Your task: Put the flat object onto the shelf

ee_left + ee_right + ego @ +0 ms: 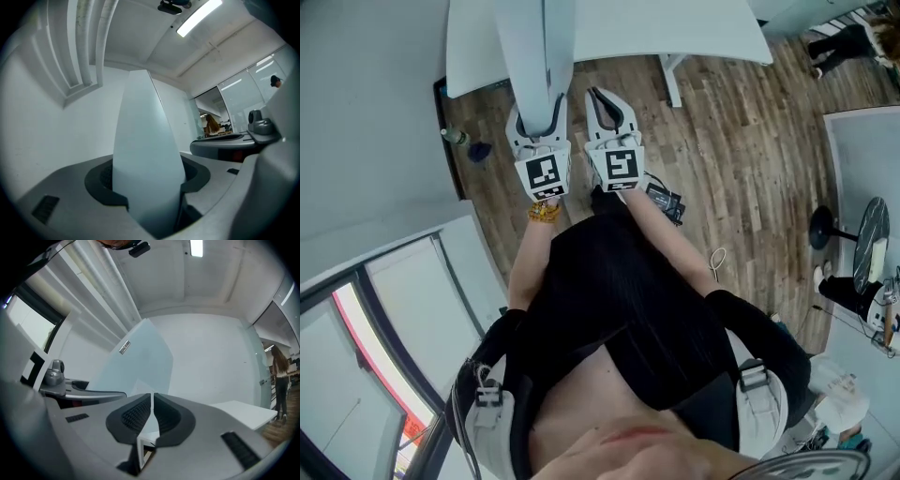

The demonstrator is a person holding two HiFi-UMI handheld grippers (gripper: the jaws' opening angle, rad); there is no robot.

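Carrying looked to be the step in hand; I saw no shelf plainly, so the next move called for finding it. Open wooden floor [741, 159] lay on my right, a wall [366, 112] close on the left, the white table [675, 28] straight ahead. The pale flat panel [534, 47] stood on edge, clamped in the left gripper [537, 120]; the right gripper [598, 98] was closed empty just beside.
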